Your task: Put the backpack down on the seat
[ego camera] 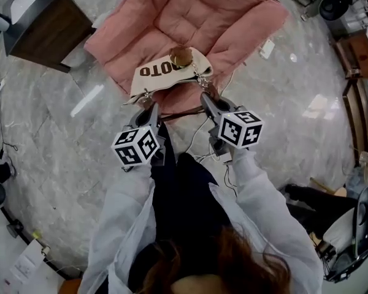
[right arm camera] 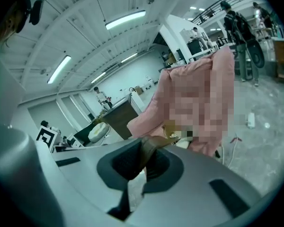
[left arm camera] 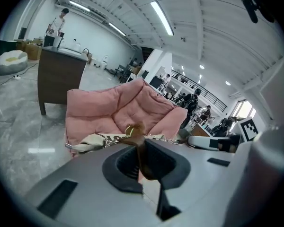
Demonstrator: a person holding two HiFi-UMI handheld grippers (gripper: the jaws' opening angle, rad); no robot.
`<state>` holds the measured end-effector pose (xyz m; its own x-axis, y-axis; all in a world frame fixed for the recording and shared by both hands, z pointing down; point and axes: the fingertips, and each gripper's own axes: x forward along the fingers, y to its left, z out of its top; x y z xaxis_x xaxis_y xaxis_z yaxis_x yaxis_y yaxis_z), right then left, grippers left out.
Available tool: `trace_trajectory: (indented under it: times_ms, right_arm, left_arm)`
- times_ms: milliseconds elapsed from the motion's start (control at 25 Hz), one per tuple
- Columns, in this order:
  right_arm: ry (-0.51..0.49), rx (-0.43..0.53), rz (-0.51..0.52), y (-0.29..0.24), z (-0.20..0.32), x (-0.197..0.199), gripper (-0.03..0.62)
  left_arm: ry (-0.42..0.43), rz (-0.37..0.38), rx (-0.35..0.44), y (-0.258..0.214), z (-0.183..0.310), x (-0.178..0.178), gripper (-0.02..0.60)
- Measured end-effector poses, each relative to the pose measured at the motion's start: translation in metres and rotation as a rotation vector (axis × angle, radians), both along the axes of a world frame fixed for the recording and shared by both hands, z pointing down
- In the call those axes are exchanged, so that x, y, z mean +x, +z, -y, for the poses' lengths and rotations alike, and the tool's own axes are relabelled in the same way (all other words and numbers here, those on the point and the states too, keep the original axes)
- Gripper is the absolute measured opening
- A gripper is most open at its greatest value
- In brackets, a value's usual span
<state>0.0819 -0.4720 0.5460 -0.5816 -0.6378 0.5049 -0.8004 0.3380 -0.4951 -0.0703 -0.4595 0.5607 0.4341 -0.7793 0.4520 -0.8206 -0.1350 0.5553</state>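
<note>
A cream canvas backpack (ego camera: 168, 73) with dark lettering, metal chains and brown straps hangs at the front edge of the pink cushioned seat (ego camera: 190, 20). My left gripper (ego camera: 148, 111) is shut on a brown strap (left arm camera: 141, 155) at the bag's left side. At the bag's right side, my right gripper (ego camera: 207, 99) is shut on the other brown strap (right arm camera: 146, 156). In the left gripper view the bag (left arm camera: 97, 139) shows in front of the pink seat (left arm camera: 123, 109). The right gripper view shows the pink seat (right arm camera: 199, 98) just past the jaws.
A dark wooden cabinet (ego camera: 43, 23) stands on the marble floor left of the seat. Cables (ego camera: 199, 139) lie on the floor between me and the seat. Shelves and clutter (ego camera: 359, 60) line the right side. People stand far off in both gripper views.
</note>
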Motion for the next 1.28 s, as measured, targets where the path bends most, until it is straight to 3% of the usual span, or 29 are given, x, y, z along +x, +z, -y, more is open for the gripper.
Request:
trace_trajectory:
  times_ms: [160, 520, 880, 1080, 1280]
  right_arm:
    - [-0.028, -0.023, -0.017, 0.018, -0.034, 0.014, 0.009]
    - [-0.049, -0.121, -0.111, 0.071, -0.101, 0.034, 0.009]
    - [-0.101, -0.164, -0.236, 0.139, -0.132, 0.053, 0.009]
    - [-0.098, -0.209, -0.339, 0.178, -0.139, 0.058, 0.011]
    - [-0.104, -0.252, -0.426, 0.210, -0.141, 0.057, 0.011]
  left_arm:
    - [0.001, -0.030, -0.019, 0.011, -0.038, 0.014, 0.026]
    - [0.012, -0.017, -0.125, 0.061, -0.111, 0.036, 0.028]
    - [0.077, 0.060, -0.216, 0.130, -0.156, 0.062, 0.038]
    - [0.125, 0.167, -0.212, 0.168, -0.162, 0.071, 0.040]
    - [0.113, 0.202, -0.271, 0.194, -0.160, 0.068, 0.040]
